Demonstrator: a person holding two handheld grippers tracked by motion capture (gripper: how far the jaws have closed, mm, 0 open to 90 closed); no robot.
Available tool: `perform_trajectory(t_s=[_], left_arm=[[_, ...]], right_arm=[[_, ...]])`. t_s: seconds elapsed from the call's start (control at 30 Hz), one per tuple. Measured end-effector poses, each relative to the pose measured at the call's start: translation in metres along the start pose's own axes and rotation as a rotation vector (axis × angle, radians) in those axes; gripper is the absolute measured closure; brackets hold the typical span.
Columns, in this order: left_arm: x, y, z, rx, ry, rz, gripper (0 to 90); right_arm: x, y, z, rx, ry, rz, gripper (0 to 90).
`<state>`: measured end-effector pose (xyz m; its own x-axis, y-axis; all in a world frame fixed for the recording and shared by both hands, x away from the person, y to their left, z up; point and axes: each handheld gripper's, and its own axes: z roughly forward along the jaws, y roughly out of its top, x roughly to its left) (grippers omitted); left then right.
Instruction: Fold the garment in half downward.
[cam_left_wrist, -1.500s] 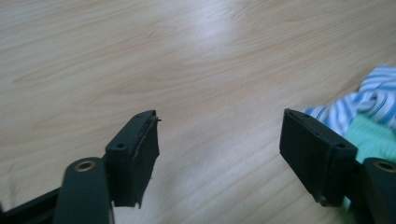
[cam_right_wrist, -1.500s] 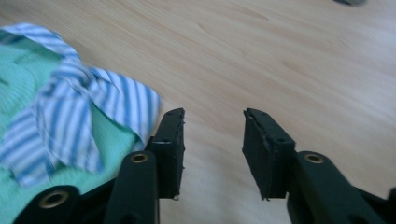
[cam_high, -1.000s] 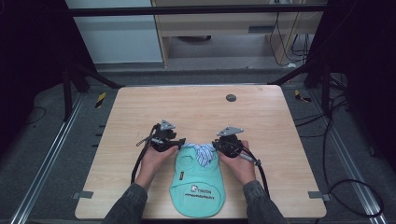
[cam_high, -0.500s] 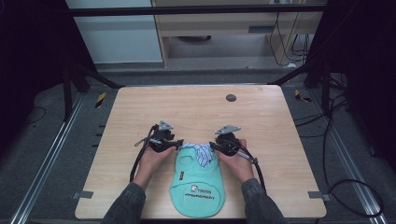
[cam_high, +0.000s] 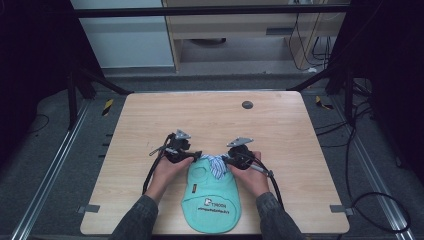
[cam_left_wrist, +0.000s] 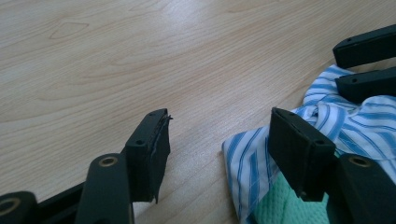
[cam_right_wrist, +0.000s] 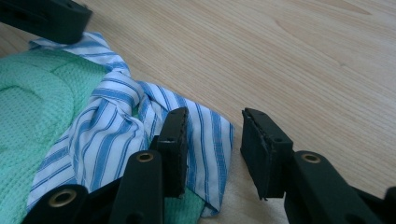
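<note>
1. Green garment (cam_high: 212, 200) lies flat at the near edge of the wooden table (cam_high: 210, 115), between the person's two forearms. It has white print on its lower half.
2. Blue-and-white striped cloth (cam_high: 216, 164) is bunched at the garment's far end, partly on the green mesh and partly on bare wood.
3. Left gripper (cam_high: 192, 155) sits just left of the striped cloth, held by the left hand (cam_high: 167, 172). The jaws point in toward the cloth.
4. Left gripper view: jaws stand wide apart with nothing between them but bare table. The left-side finger (cam_left_wrist: 149, 149) is over wood, well clear of fabric. The right-side finger (cam_left_wrist: 299, 149) overlaps the striped cloth's edge (cam_left_wrist: 252, 158), with green mesh (cam_left_wrist: 275, 210) showing below it. Can't tell whether that finger touches the cloth or only hovers over it.
5. Right gripper (cam_high: 227, 159) sits just right of the cloth, held by the right hand (cam_high: 252, 175). It faces the left gripper across the bunch.
6. Right gripper view: jaws are apart with a moderate gap and clamp nothing. One finger (cam_right_wrist: 173, 144) is over the striped cloth's corner (cam_right_wrist: 205, 140). The other finger (cam_right_wrist: 261, 149) is over bare wood just beside that corner. The cloth edge runs close to the gap between them, but no fabric is pinched.
7. Same view: the green mesh (cam_right_wrist: 37, 93) lies to the left under the striped folds. The left gripper's tip (cam_right_wrist: 46, 18) shows at the top left, touching or just above the cloth's far side.
8. A small dark round disc (cam_high: 247, 104) lies on the far part of the table, well apart from everything else.
</note>
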<state>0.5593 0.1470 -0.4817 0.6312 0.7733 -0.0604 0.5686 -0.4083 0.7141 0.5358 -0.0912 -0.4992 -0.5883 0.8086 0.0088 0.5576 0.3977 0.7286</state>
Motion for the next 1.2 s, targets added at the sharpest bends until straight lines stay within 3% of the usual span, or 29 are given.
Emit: perform_trajectory(t_s=[0.17,0.3,0.43,0.53,0.7,0.87,0.97,1.2], left_arm=[[-0.003,-0.006,0.010,0.061,-0.003,0.023,37.5],[-0.002,-0.006,0.010,0.066,-0.006,0.026,36.3],[-0.004,-0.007,0.010,0.072,0.006,0.057,36.4],[-0.006,-0.006,0.011,0.071,0.012,0.068,37.2],[-0.008,-0.005,0.010,0.077,-0.018,0.085,46.1],[-0.011,-0.003,0.009,0.098,-0.057,0.111,61.7],[-0.012,-0.002,0.009,0.102,-0.075,0.120,68.7],[-0.013,-0.002,0.009,0.105,-0.094,0.122,77.0]], right_arm=[[0.000,-0.001,-0.001,0.005,0.004,0.004,60.4],[-0.001,-0.001,-0.001,0.013,0.006,0.013,56.6],[-0.004,0.004,-0.004,0.028,0.004,0.013,50.5],[-0.007,0.017,-0.008,0.039,0.000,-0.003,50.5],[-0.009,0.024,0.001,0.109,0.025,-0.007,50.2],[-0.010,0.022,0.006,0.144,0.051,0.008,51.3],[-0.011,0.021,0.005,0.151,0.075,0.016,55.7],[-0.003,0.022,0.003,0.181,0.122,-0.050,78.3]])
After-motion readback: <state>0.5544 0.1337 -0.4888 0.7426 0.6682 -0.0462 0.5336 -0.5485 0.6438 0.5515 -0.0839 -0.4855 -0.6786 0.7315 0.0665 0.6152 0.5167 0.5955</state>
